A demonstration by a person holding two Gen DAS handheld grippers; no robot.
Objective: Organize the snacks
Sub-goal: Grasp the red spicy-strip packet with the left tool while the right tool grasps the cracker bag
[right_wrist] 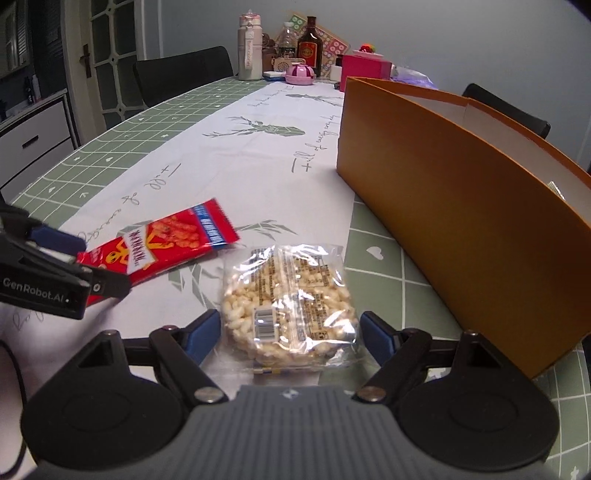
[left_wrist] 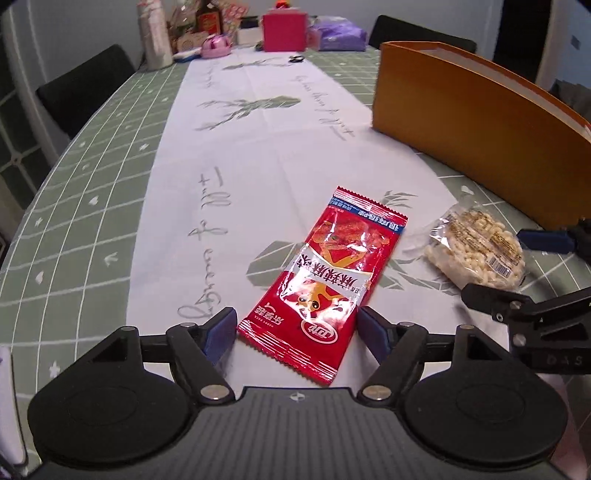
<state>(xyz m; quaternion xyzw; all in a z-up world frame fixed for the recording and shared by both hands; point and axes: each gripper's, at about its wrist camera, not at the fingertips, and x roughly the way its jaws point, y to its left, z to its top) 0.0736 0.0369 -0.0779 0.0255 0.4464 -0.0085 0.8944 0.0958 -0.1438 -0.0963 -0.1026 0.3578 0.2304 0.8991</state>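
- Snacks lie on the tablecloth (left_wrist: pixel 110 206): a red packet (left_wrist: pixel 325 284) flat on the white middle strip, and to its right, just beside it, a clear bag of puffed rice cake (right_wrist: pixel 291 306) at the strip's edge.
- Left gripper (left_wrist: pixel 297 326) sits low at the near end of the red packet, jaws spread, one blue pad (left_wrist: pixel 221 326) on each side of the packet's bottom corners; the pads look just apart from it.
- Right gripper (right_wrist: pixel 290 330) is also spread wide, its blue pads flanking the rice cake bag without squeezing it.
- An orange box (right_wrist: pixel 461 206), open on top, stands to the right of both snacks, near the rice cake.
- Bottles, a pink box (left_wrist: pixel 284 31) and other clutter crowd the far end of the table, well apart from the snacks.
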